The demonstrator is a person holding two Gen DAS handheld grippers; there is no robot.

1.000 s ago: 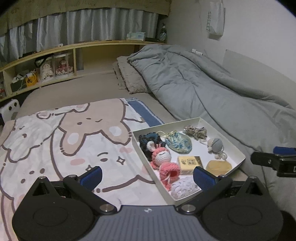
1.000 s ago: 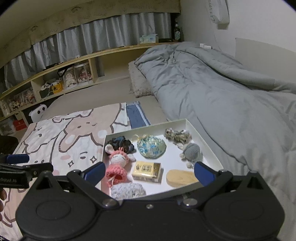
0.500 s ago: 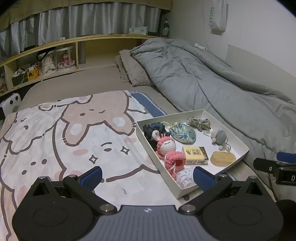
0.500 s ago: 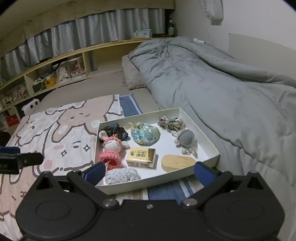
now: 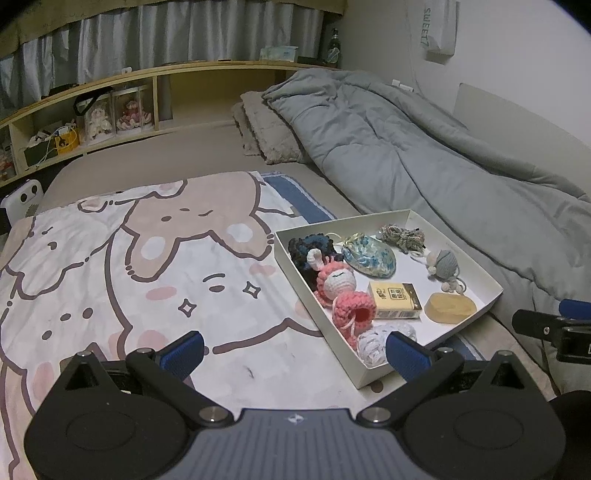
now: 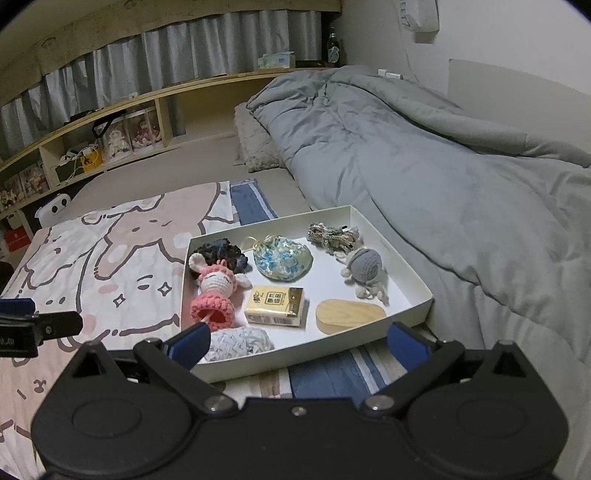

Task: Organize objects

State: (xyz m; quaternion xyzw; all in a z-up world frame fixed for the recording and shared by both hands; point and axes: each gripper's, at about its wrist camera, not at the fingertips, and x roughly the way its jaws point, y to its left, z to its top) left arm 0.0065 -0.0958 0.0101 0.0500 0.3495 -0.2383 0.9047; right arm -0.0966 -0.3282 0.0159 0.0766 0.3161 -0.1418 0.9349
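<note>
Barely begun, by the look of it. White box (image 6: 413, 280) on the bed (image 5: 147, 177), full: pink doll (image 6: 218, 291), yellow packet (image 6: 277, 301), grey octopus (image 6: 364, 264), floral pouch (image 6: 284, 258). Left hand-held gripper (image 5: 295, 350) and right hand-held gripper (image 6: 299, 341) both spread wide, empty, just short of it.

A white bag (image 5: 439, 26) hanging on the wall, far ahead of the tongs and to their right, reads "SWEET" in grey letters running downward. The small yellow box (image 6: 276, 306) in the white tray (image 6: 413, 273), just ahead of the right tongs, carries printed characters too small to read.
</note>
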